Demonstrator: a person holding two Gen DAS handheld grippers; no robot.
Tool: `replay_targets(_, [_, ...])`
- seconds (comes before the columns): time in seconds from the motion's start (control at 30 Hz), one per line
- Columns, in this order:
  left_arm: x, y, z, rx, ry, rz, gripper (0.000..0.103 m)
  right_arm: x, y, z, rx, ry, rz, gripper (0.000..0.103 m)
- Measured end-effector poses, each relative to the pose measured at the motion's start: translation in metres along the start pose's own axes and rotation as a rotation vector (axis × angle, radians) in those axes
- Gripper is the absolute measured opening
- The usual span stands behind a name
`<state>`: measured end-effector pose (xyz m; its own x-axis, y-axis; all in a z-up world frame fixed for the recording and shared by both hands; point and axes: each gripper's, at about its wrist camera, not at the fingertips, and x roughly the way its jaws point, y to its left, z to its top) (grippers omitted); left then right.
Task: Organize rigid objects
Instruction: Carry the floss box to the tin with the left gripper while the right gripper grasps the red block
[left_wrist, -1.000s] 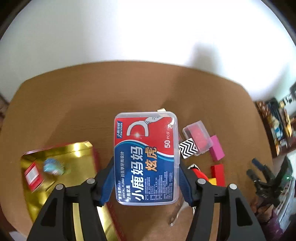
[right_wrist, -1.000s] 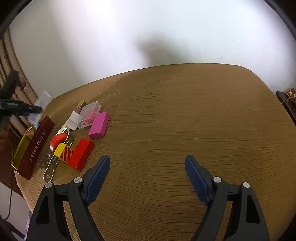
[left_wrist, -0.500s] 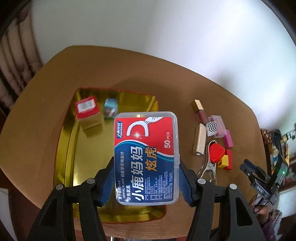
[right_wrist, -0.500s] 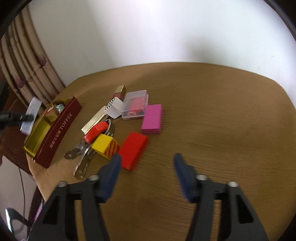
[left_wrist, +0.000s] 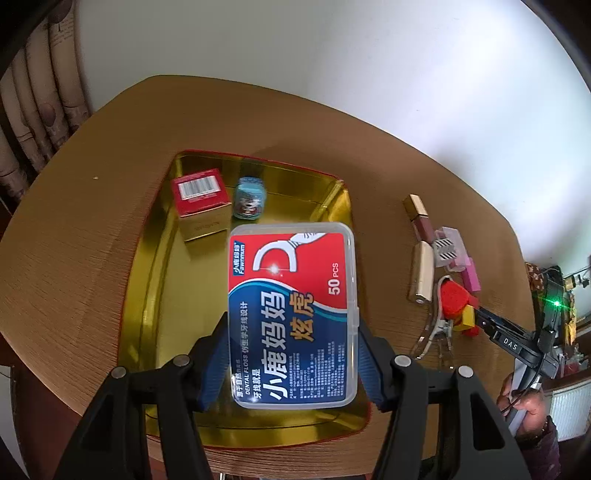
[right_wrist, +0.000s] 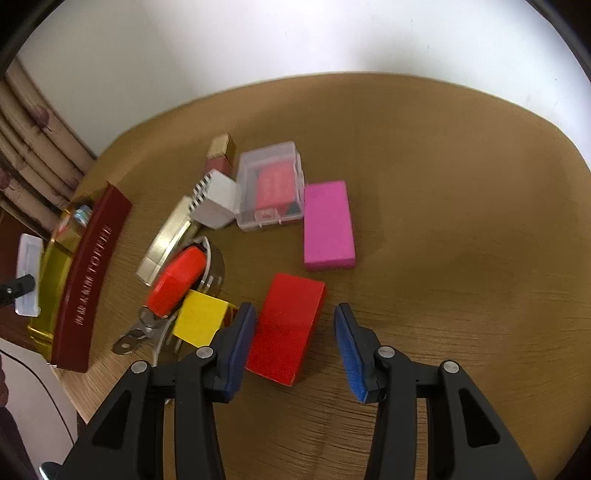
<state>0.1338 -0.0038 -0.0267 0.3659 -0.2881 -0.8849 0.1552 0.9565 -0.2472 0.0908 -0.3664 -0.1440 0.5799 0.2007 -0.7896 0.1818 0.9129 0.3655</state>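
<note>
Left gripper (left_wrist: 293, 354) clamped on dental floss box (left_wrist: 293, 314), held above gold tin tray (left_wrist: 147, 295) — box covers tray's 3 o'clock half. In tray at 11 o'clock: red carton (left_wrist: 199, 192), small blue tin (left_wrist: 250, 197) just beside it. Over to right gripper (right_wrist: 293, 341) — jaws wide apart, nothing gripped, straddling red block (right_wrist: 286, 328). Yellow block (right_wrist: 199, 319) at its 9 o'clock, pink block (right_wrist: 328, 225) at 12, clear case (right_wrist: 271, 186) beyond.
</note>
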Motion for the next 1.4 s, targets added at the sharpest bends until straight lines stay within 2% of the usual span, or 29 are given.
replay_targets(0.13, [0.005,0.012,0.0,-0.029,0.015,0.024,0.062,0.002,0.007,0.0,-0.033,0.008,-0.073,0.03])
replay_targets(0.33, [0.02,0.005,0.004,0.017,0.052,0.031,0.062,-0.001,0.008,-0.007,-0.066,-0.01,-0.087,0.029])
replay_targets(0.57, [0.067,-0.019,0.045,0.055,0.094,0.061,0.062,-0.002,-0.004,-0.006,-0.03,-0.013,-0.077,0.029])
replay_targets(0.8, [0.093,-0.025,0.065,0.063,0.101,0.162,0.062,-0.006,-0.019,-0.005,0.009,-0.014,-0.064,0.029])
replay_targets(0.9, [0.089,-0.025,0.065,0.066,0.076,0.134,0.063,-0.008,-0.026,-0.004,0.022,-0.017,-0.059,0.029])
replay_targets(0.93, [0.088,-0.025,0.066,0.077,0.072,0.12,0.067,-0.009,-0.028,-0.004,0.025,-0.018,-0.059,0.029])
replay_targets(1.13, [0.097,-0.03,0.071,0.128,0.11,0.125,0.069,-0.015,-0.04,-0.006,0.06,-0.022,-0.047,0.029])
replay_targets(1.23, [0.076,-0.028,0.069,0.082,0.042,0.092,0.069,-0.022,-0.039,-0.006,0.062,-0.036,-0.046,0.029])
replay_targets(1.3, [0.046,-0.018,0.061,0.038,-0.032,0.088,0.069,-0.026,-0.038,-0.004,0.065,-0.044,-0.042,0.029])
replay_targets(1.37, [0.019,-0.009,0.047,-0.018,-0.103,0.073,0.069,-0.032,-0.038,-0.002,0.064,-0.054,-0.035,0.029])
replay_targets(1.4, [0.005,-0.004,0.037,-0.052,-0.138,0.043,0.069,-0.036,-0.037,-0.001,0.064,-0.061,-0.031,0.029])
